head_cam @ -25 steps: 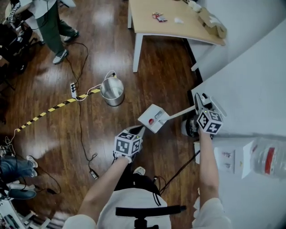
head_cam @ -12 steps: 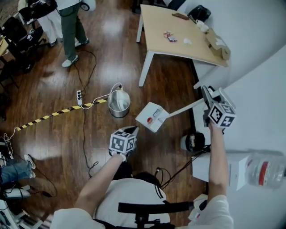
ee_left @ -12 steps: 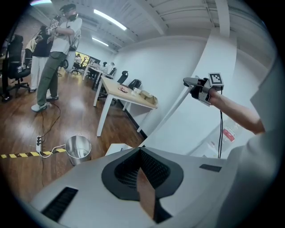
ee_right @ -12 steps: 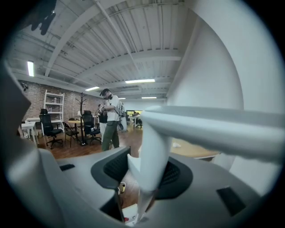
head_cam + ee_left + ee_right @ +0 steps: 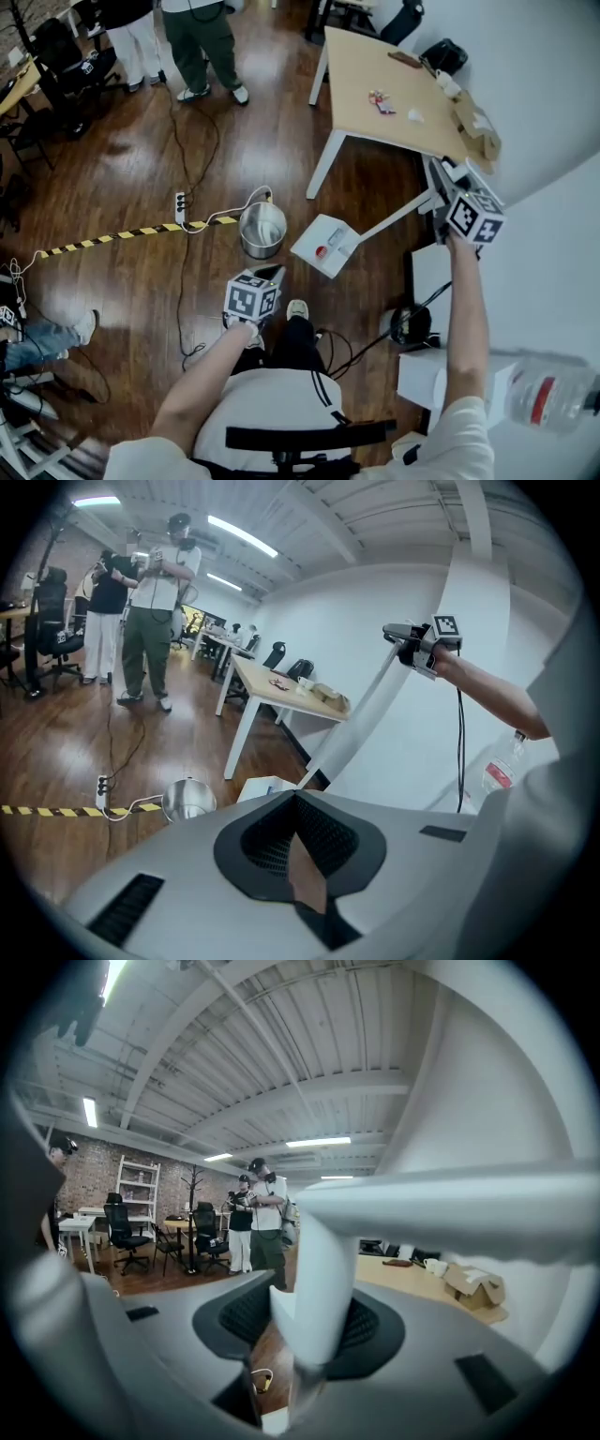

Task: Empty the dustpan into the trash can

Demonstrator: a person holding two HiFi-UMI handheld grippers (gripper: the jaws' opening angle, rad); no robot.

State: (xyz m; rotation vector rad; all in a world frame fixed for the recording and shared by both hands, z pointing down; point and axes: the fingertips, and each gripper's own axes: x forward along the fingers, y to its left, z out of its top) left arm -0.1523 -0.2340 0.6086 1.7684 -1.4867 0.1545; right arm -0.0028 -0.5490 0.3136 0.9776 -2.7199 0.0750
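Observation:
A white dustpan (image 5: 323, 246) with a small red scrap in it hangs over the wooden floor, just right of the round metal trash can (image 5: 262, 228). Its long white handle (image 5: 394, 218) slants up to my right gripper (image 5: 437, 192), which is shut on it. In the right gripper view the handle (image 5: 317, 1269) runs between the jaws. My left gripper (image 5: 270, 276) is low in front of me, close to the can, jaws together and holding nothing. The left gripper view shows the can (image 5: 187, 799), a corner of the dustpan (image 5: 265, 787) and the right gripper (image 5: 405, 636) held high.
A wooden table (image 5: 394, 94) with small bits and a box stands beyond the dustpan. Cables, a power strip (image 5: 180, 200) and yellow-black tape (image 5: 112, 236) cross the floor left of the can. People stand at the back left. A plastic bottle (image 5: 553, 398) sits at the right.
My right gripper has risen and gone forward with the handle, carrying the dustpan nearer the can. My left gripper has also moved forward towards the can.

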